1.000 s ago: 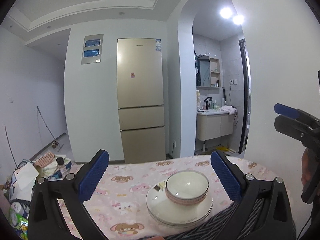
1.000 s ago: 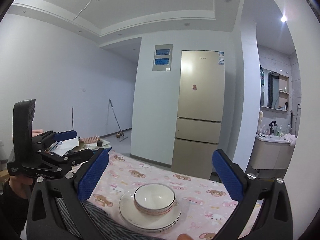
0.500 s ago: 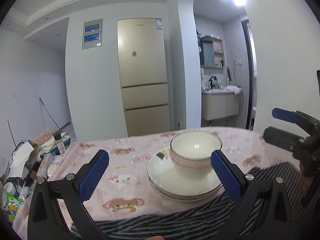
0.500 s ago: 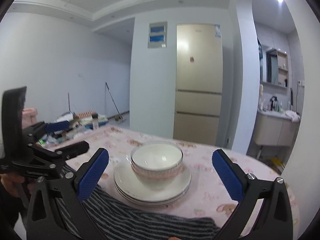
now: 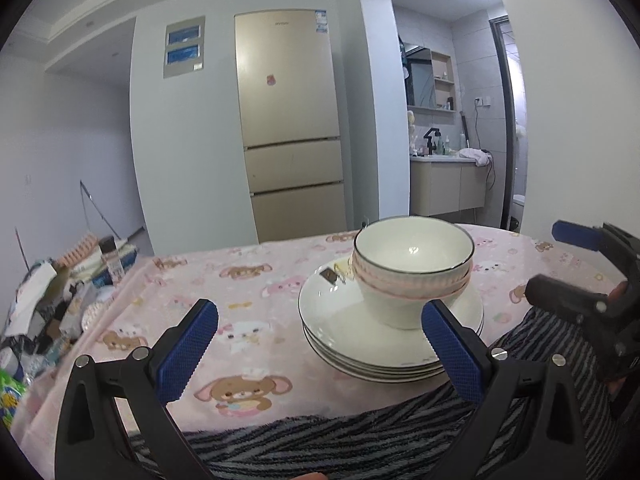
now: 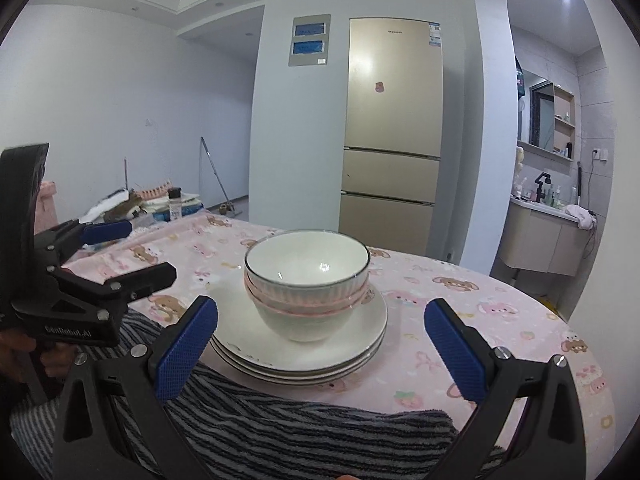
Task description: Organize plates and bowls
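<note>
Left wrist view shows the stack of white glazed ceramic bowls [image 5: 412,276], nested one inside another with pink ribbed bands at the rims, resting on the stack of white round ceramic plates [image 5: 360,344]; the plates sit on the desk, which is covered by a pink cartoon-print cloth [image 5: 248,292], with a grey-and-black striped towel [image 5: 340,436] lying at the near edge. Right wrist view confirms the same arrangement; bowls centred on the plates, plates just beyond the towel.

Left gripper [image 5: 320,352]: jaws spread wide, nothing between them; the plate stack lies ahead, toward the right-hand pad. Right gripper [image 6: 320,348]: jaws likewise spread wide and empty, framing the bowls and plates from the near side without contact.

Task status, as a judgement: the crockery is already sorted by type and gathered into one pile; no loose plate or bowl is visible elsewhere on the desk. Remaining work, if any, cannot be determined with certainty; possible steps are separating the bowls from the plates or moving the pile to a storage place, and no such place is identifiable in either view.
</note>
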Motion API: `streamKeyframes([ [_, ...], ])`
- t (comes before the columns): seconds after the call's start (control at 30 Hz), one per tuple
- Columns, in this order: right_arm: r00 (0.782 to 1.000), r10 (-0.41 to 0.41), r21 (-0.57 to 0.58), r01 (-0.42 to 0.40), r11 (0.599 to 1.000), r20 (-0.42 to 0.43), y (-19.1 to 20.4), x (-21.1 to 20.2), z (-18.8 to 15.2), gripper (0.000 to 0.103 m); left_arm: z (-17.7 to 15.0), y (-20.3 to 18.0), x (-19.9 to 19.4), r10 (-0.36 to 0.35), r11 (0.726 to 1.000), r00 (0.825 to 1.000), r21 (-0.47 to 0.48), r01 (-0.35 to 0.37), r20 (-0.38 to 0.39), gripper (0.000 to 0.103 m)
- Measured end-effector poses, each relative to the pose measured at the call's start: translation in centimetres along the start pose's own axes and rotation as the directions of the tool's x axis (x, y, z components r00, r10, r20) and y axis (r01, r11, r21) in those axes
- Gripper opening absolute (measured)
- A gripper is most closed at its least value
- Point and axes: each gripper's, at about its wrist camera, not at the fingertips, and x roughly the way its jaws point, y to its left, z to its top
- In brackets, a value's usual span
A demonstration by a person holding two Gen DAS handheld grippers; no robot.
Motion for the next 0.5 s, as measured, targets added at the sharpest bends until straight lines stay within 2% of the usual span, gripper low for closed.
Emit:
streamKeyframes([
  [0.17, 1.000, -0.014, -0.032, 0.013, 0.999, -0.016, 0.6, 0.3, -0.2, 0.103, -0.4, -0.1, 0.3, 0.003, 1.000, 1.000, 0.008, -0.003, -0.011, 0.103],
  [0.3, 1.000, -0.005, -0.008, 0.005, 1.000, -0.020, 0.0, 0.2, -0.1, 0.103, -0.5, -0.5, 0.1, 0.006, 0.999, 1.000, 0.034, -0.006, -0.005, 0.103],
  [0.5, 0.999, 0.002, 0.022, -0.001, 1.000, -0.034, -0.5, 0.6, -0.2, 0.103, -0.6, 0.3, 0.2, 0.000, 1.000, 1.000, -0.025, -0.001, -0.017, 0.103],
])
